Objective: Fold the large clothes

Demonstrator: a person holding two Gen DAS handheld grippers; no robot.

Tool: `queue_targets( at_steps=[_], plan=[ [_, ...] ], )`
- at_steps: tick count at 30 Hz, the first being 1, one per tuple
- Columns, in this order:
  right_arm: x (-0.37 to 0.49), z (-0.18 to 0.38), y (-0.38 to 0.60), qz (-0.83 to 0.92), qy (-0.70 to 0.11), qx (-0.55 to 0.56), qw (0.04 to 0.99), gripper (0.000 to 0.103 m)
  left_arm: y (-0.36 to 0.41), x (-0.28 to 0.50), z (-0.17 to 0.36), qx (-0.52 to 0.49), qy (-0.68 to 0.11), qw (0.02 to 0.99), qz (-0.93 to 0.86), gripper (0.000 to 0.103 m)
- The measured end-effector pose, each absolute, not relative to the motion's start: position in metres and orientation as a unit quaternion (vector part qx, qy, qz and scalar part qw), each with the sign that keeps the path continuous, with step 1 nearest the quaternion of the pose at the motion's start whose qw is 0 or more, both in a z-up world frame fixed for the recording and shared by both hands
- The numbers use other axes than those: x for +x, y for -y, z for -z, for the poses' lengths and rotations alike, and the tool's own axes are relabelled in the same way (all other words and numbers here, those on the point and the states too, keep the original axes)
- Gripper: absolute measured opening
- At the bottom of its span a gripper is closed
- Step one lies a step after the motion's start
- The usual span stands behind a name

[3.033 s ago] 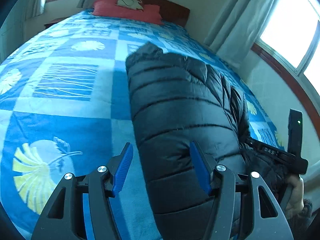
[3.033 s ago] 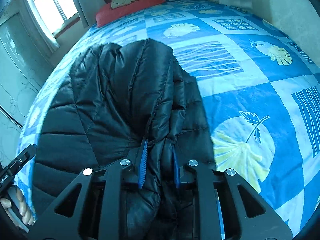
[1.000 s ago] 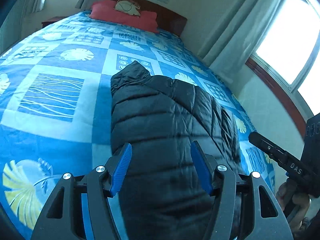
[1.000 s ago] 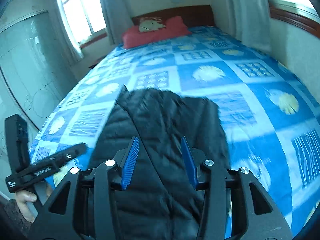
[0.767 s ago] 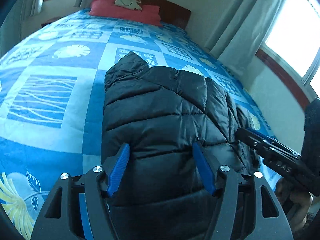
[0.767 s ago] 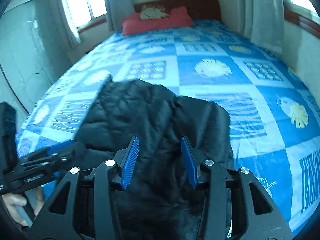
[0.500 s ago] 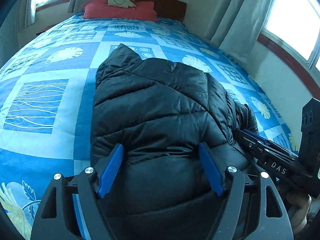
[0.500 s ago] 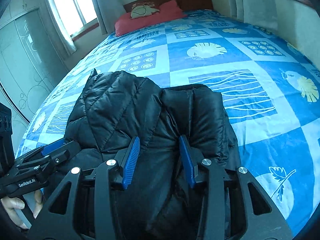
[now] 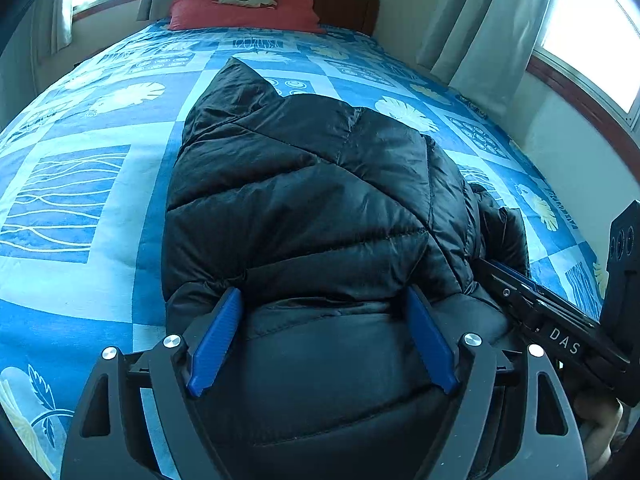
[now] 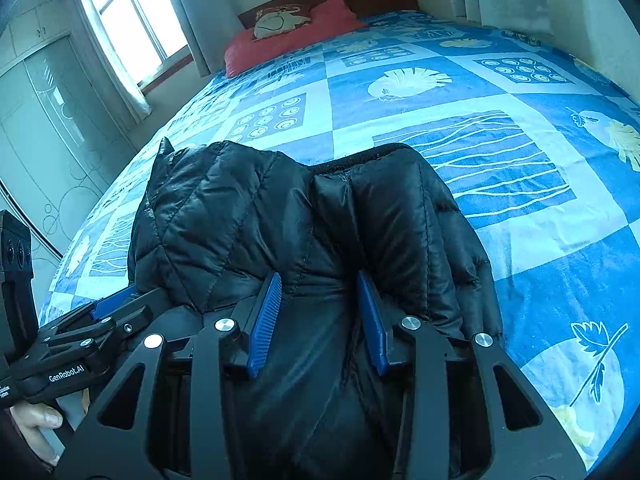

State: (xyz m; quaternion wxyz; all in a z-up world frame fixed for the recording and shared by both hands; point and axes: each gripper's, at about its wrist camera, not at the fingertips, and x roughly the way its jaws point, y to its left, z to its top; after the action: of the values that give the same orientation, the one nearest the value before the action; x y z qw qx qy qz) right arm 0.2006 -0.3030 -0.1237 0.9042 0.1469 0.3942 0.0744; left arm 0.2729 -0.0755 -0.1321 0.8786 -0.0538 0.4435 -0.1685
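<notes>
Both grippers, left gripper (image 9: 322,336) and right gripper (image 10: 320,316), straddle jacket (image 9: 312,200) near edge.

You are facing a bed whose blue patchwork bedspread (image 9: 80,200) carries leaf, wave-line and circle panels. At the far end a red pillow (image 9: 244,14) lies against the dark wooden headboard (image 9: 340,4), and a small cream cushion (image 10: 282,20), printed with what may be a cartoon figure, rests on the pillow. Pale curtains (image 9: 492,20) hang beside a bright window (image 10: 132,24). A frosted glass wardrobe door (image 10: 48,136) with circle motifs stands along one side of the bed.
</notes>
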Motion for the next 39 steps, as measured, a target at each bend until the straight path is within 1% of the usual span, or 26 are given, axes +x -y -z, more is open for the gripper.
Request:
queue_targets(
  at_steps=[12, 15, 17, 19, 23, 27, 28, 30, 33, 34, 35, 39],
  plan=[
    [0.194, 0.109, 0.290, -0.052, -0.392, 0.109, 0.912, 0.038, 0.075, 0.273, 0.127, -0.052, -0.445, 0.878, 0.167, 0.081],
    [0.189, 0.101, 0.287, -0.049, -0.387, 0.102, 0.915, 0.042, 0.075, 0.271, 0.121, -0.046, -0.444, 0.879, 0.167, 0.081],
    [0.182, 0.094, 0.288, -0.049, -0.380, 0.106, 0.918, 0.048, 0.073, 0.268, 0.114, -0.042, -0.443, 0.879, 0.168, 0.081],
    [0.175, 0.090, 0.290, -0.045, -0.371, 0.112, 0.921, 0.049, 0.068, 0.264, 0.107, -0.048, -0.439, 0.881, 0.168, 0.080],
    [0.162, 0.082, 0.300, -0.033, -0.349, 0.135, 0.927, 0.058, 0.041, 0.254, 0.098, -0.105, -0.429, 0.885, 0.149, 0.080],
    [0.160, 0.082, 0.311, -0.030, -0.349, 0.159, 0.923, 0.058, 0.012, 0.245, 0.105, -0.174, -0.433, 0.876, 0.122, 0.080],
    [0.159, 0.082, 0.312, -0.029, -0.349, 0.163, 0.922, 0.059, 0.001, 0.242, 0.111, -0.207, -0.437, 0.867, 0.119, 0.080],
    [0.157, 0.081, 0.315, -0.028, -0.345, 0.172, 0.922, 0.062, -0.012, 0.237, 0.118, -0.250, -0.439, 0.855, 0.119, 0.081],
    [0.150, 0.078, 0.321, -0.011, -0.333, 0.181, 0.925, 0.072, -0.020, 0.237, 0.126, -0.290, -0.441, 0.840, 0.128, 0.081],
    [0.147, 0.078, 0.325, 0.003, -0.329, 0.184, 0.926, 0.082, -0.022, 0.238, 0.129, -0.299, -0.443, 0.835, 0.131, 0.081],
    [0.146, 0.078, 0.328, 0.008, -0.326, 0.189, 0.926, 0.085, -0.023, 0.238, 0.131, -0.307, -0.443, 0.832, 0.131, 0.081],
    [0.153, 0.096, 0.351, 0.005, -0.360, 0.238, 0.902, 0.085, -0.026, 0.246, 0.143, -0.347, -0.458, 0.806, 0.143, 0.084]
  ],
)
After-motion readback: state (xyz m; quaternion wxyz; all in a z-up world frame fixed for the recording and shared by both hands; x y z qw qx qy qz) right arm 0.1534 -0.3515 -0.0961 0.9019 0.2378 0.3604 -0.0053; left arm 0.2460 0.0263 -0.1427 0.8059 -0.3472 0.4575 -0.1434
